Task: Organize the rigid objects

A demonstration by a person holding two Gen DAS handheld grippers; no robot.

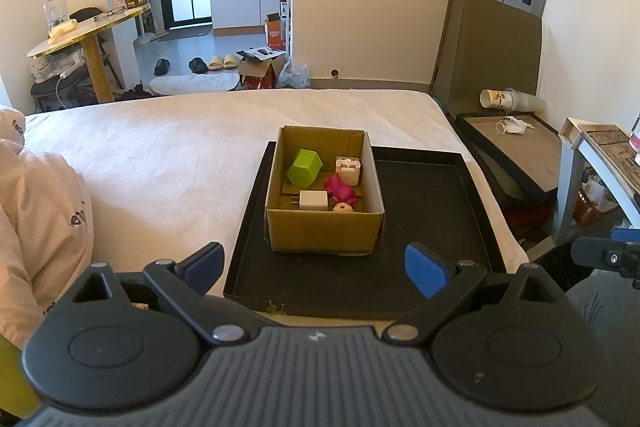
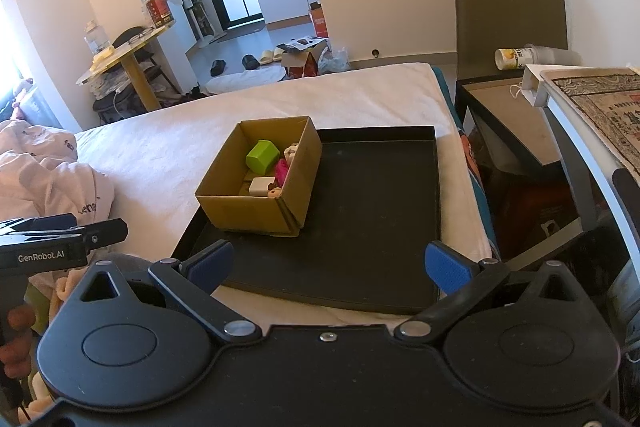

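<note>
Five small things already sit inside the cardboard box (image 1: 324, 227), and that looks like most of the job done: a green block (image 1: 304, 167), a white charger (image 1: 313, 201), a pink toy (image 1: 340, 188), a white adapter (image 1: 349, 169) and a little round beige piece (image 1: 344, 207) all down on the box floor. The box stands on the left part of a black tray (image 1: 432, 219), and the tray lies on the bed (image 1: 160, 155), near its right edge. Now the claws: the left claw (image 1: 316, 269) hangs back at the tray's near edge, its blue pads spread wide, nothing between them. The right claw (image 2: 330, 269) is in the same pose over the near side of the tray, also spread and empty, aimed across the bare stretch to the right of the box. And that bare stretch tells the story, because no loose piece shows anywhere on the tray or on the sheet around it. Judging by this, the gathering is finished or very nearly so; what could remain is tidying the pieces inside the box or moving the box itself, but neither view shows anything still waiting to go in. The charger and the pink toy lie close together, touching or almost.
</note>
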